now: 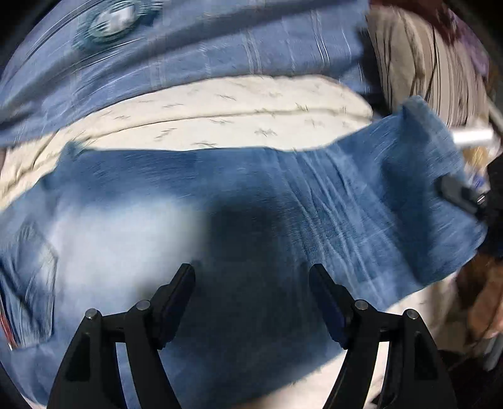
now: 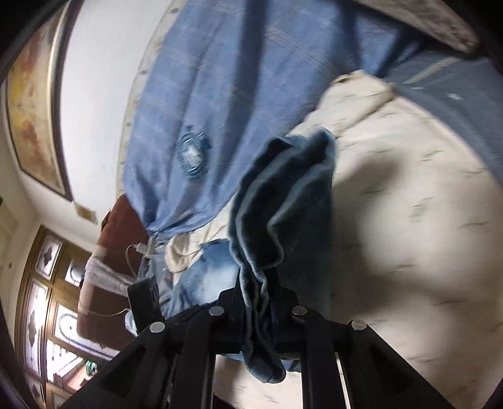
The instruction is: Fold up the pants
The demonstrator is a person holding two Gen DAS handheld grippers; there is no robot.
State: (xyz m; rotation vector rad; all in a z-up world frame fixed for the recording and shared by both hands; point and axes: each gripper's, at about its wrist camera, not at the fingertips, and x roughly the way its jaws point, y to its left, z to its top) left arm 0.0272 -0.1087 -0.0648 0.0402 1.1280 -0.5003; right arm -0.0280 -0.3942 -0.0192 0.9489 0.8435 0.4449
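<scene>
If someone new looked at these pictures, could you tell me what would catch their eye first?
Most striking is the right gripper, shut on the bunched leg end of the blue jeans, which it lifts off the cream bedsheet. In the left wrist view the jeans stretch across the bed, and the left gripper hangs open above them. Behind lies a blue striped blanket with a round emblem.

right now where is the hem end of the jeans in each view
Left wrist: the jeans lie across the middle; the hem end lifts at the right edge, held by the right claw.
Right wrist: the hem end is bunched at centre, pinched in the right claw.
Shared landmark: the round emblem on the blue sheet.
</scene>
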